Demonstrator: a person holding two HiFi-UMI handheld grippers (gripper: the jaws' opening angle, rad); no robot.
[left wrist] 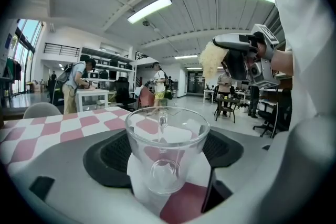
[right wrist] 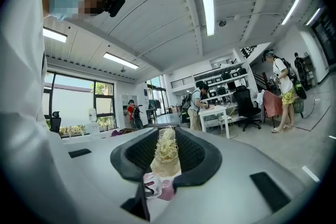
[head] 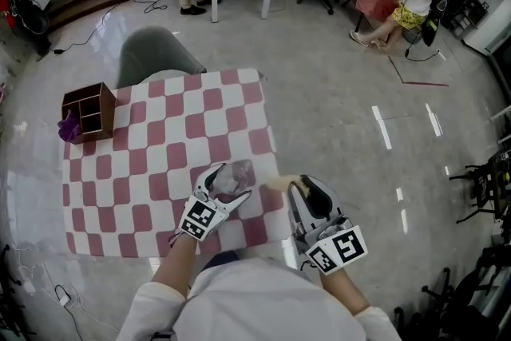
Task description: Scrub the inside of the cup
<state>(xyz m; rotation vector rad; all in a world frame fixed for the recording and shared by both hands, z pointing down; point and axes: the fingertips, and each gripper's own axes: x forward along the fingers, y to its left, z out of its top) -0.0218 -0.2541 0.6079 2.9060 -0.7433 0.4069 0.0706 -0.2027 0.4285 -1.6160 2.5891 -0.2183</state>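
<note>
The clear glass cup (left wrist: 165, 149) is standing upright on the red-and-white checked tablecloth (head: 160, 148). It is sitting between the jaws of the left gripper (head: 230, 186), which are spread wide and not squeezing it. Just to its right, the right gripper (head: 306, 192) is pinching a scrubbing brush (right wrist: 165, 152) with a pale fuzzy head. A brown wooden box (head: 89, 109) is sitting at the cloth's far left edge. A grey chair (head: 156, 52) is standing behind the table on the shiny grey floor (head: 343, 92).

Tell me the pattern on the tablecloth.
Red-and-white checks on the tablecloth, clearest in the head view.
</note>
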